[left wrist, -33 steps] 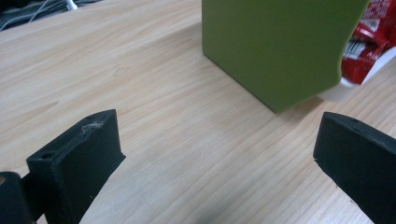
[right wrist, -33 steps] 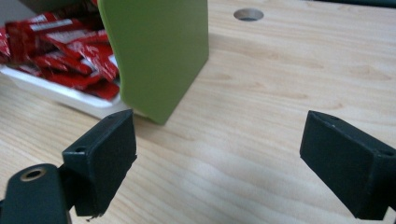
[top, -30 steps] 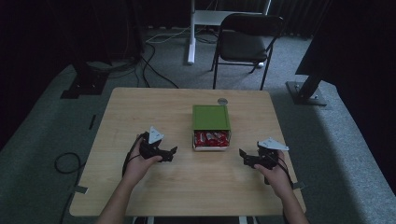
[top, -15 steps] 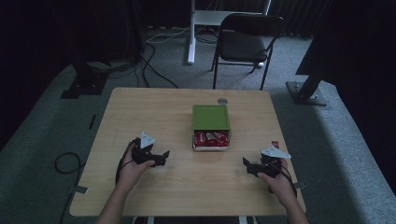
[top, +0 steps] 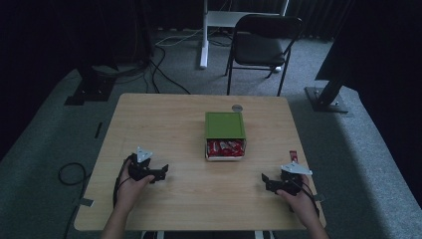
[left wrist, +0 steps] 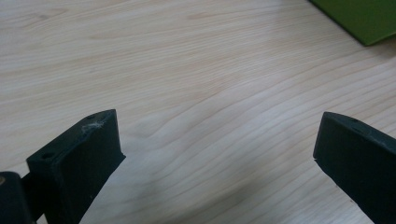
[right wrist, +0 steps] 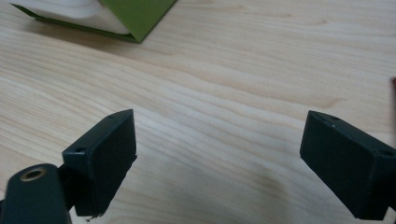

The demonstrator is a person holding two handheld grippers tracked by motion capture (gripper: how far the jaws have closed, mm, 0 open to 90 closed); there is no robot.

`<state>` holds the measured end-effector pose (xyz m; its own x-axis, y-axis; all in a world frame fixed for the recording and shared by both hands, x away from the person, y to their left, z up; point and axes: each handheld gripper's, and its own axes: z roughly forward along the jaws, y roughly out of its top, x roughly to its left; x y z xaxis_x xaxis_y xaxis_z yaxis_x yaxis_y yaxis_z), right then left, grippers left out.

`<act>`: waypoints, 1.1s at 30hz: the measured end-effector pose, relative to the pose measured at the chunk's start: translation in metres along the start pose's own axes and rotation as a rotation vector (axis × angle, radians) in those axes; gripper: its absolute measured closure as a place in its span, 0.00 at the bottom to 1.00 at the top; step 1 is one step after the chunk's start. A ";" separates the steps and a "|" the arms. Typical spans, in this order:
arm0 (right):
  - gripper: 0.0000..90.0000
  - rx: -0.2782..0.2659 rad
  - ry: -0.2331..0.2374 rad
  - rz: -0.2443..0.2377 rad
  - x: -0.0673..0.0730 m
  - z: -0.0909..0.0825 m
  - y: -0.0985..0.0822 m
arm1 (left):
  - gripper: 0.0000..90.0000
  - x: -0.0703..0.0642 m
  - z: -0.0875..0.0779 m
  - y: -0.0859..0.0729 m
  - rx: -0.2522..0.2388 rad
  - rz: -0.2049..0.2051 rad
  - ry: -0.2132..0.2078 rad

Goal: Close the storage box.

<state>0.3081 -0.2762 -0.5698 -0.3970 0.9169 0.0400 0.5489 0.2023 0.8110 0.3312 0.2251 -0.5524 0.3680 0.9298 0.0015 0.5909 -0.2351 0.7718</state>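
Both forearms enter from the near edge of the wooden table [top: 199, 199]. The left gripper [top: 163, 173] rests low at the near left, jaws spread wide and empty, pointing toward the centre. The right gripper [top: 266, 180] sits at the near right, jaws likewise spread and empty. Between them, farther back, lies a green box [top: 225, 125] partly open, showing red packets [top: 225, 146].

my high view looks down on the whole table [top: 189, 199]; both gripper views skim its wood close, sharing the green box [top: 225, 125].
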 end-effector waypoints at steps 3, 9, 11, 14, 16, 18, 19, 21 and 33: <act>0.11 0.004 -0.004 0.003 -0.001 0.000 -0.002 | 0.02 0.004 -0.002 -0.002 -0.002 -0.009 0.006; 0.11 0.017 -0.011 0.000 -0.002 0.000 -0.006 | 0.02 0.014 -0.008 -0.010 0.010 -0.038 0.042; 0.11 0.021 -0.011 0.000 -0.002 0.000 -0.006 | 0.02 0.020 -0.010 -0.014 0.017 -0.064 0.050; 0.11 0.036 -0.014 0.007 -0.004 0.002 -0.008 | 0.02 0.030 -0.012 -0.018 0.017 -0.114 0.082; 0.11 0.040 -0.016 0.006 -0.004 0.003 -0.009 | 0.02 0.032 -0.012 -0.019 0.018 -0.121 0.091; 0.11 0.042 -0.018 0.007 -0.004 0.003 -0.009 | 0.02 0.036 -0.013 -0.022 0.018 -0.137 0.110; 0.11 0.042 -0.019 0.007 -0.004 0.003 -0.009 | 0.02 0.037 -0.013 -0.023 0.022 -0.140 0.113; 0.11 0.046 -0.018 0.010 -0.005 0.003 -0.009 | 0.02 0.040 -0.012 -0.025 0.030 -0.151 0.131; 0.11 0.111 -0.013 -0.041 0.001 0.008 -0.008 | 0.02 0.047 -0.010 -0.032 0.063 -0.199 0.145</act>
<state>0.3093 -0.2743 -0.5809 -0.4118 0.9113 0.0001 0.6104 0.2757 0.7425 0.3226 0.2793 -0.5709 0.1359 0.9894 -0.0519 0.6863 -0.0562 0.7251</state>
